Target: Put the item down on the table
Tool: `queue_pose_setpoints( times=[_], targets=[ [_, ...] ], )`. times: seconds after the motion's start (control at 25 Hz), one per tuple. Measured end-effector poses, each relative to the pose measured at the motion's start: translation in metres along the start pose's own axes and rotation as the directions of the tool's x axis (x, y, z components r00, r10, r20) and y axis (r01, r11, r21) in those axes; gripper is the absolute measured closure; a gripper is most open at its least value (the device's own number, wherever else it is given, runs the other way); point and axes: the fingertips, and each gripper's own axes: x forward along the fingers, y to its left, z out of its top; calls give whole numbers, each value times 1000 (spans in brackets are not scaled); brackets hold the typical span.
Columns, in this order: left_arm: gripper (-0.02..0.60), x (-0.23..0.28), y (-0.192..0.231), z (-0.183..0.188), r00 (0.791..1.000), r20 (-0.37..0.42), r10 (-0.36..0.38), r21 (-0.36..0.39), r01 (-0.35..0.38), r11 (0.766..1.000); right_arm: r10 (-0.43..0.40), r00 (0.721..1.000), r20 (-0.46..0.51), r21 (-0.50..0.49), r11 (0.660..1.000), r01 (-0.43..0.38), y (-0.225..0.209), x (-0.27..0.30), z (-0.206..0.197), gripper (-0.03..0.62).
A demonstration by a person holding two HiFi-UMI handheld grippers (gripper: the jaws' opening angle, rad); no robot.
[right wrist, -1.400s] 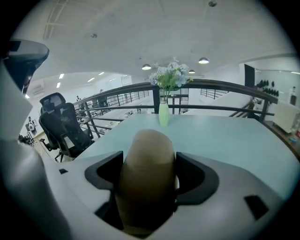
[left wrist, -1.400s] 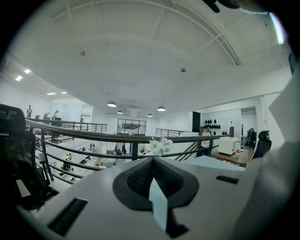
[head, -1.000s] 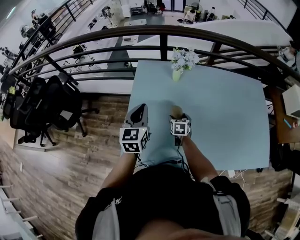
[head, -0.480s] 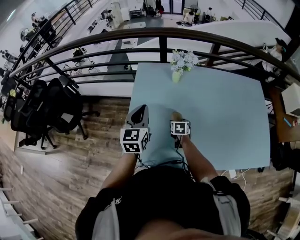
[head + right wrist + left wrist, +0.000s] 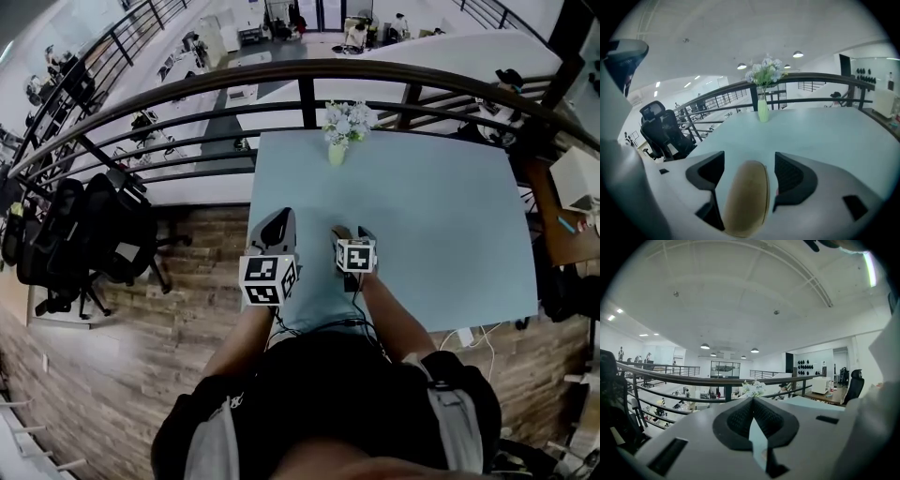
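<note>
item (image 5: 745, 201) looks like a tan, rounded, light, maybe soft lump, your right gripper (image 5: 747, 164) clamped on its flanks low over the pale blue table (image 5: 825, 136), flat and bare up to the flower vase (image 5: 762, 110) by the railing (image 5: 811, 77), left gripper (image 5: 752, 408) pinched together on nothing.

One pale blue rectangular table (image 5: 441, 234) is counted, with one light green vase of white flowers (image 5: 337, 155), one tan oval item (image 5: 746, 197) and one dark curved metal railing (image 5: 309, 67). Two grippers are seen, the left gripper (image 5: 277, 223) and the right gripper (image 5: 350, 232). At least two black office chairs (image 5: 103, 230) are made out.
</note>
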Motion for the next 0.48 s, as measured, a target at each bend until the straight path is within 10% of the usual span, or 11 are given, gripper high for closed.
queue_pose_setpoints(
  times=[0.48],
  targets=[
    [568, 17, -26, 10, 996, 28, -79, 6, 79, 997, -32, 879, 476, 45, 999, 12, -9, -117, 134, 591]
  ],
)
